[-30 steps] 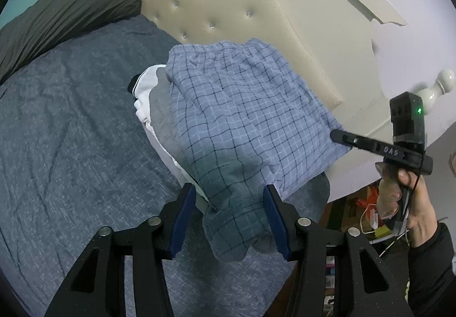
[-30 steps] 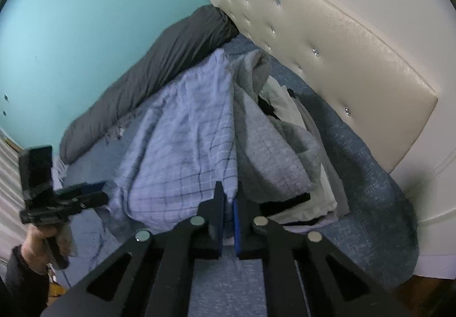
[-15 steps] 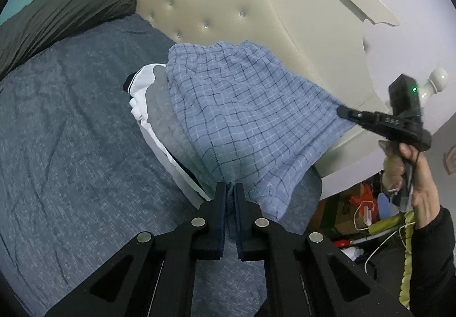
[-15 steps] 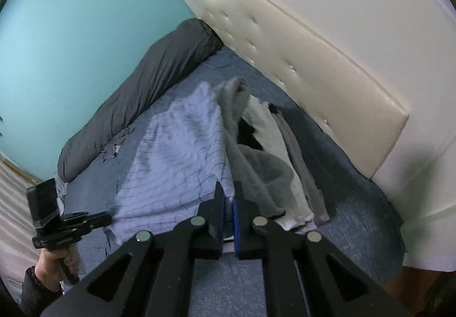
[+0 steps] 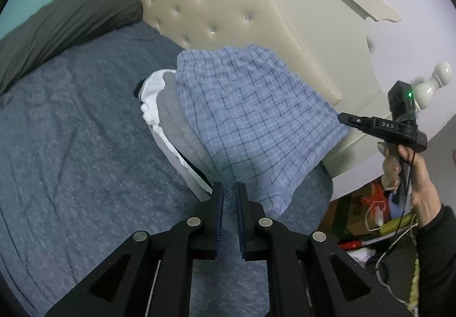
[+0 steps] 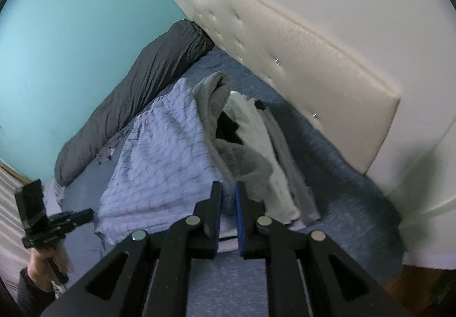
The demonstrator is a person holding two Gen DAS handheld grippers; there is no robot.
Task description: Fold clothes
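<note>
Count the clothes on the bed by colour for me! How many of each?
Blue checked shorts, held by both claws: 1
Grey clothes: 2, a fleecy top and a flat one
White clothes: 1
Black clothes: 1, mostly hidden
Total: 5 that I can tell apart; more may be hidden in the pile.

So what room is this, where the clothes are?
Most likely a bedroom. There is a bed with a padded headboard and a long dark pillow against the wall, and the clothes lie piled on the bed.
</note>
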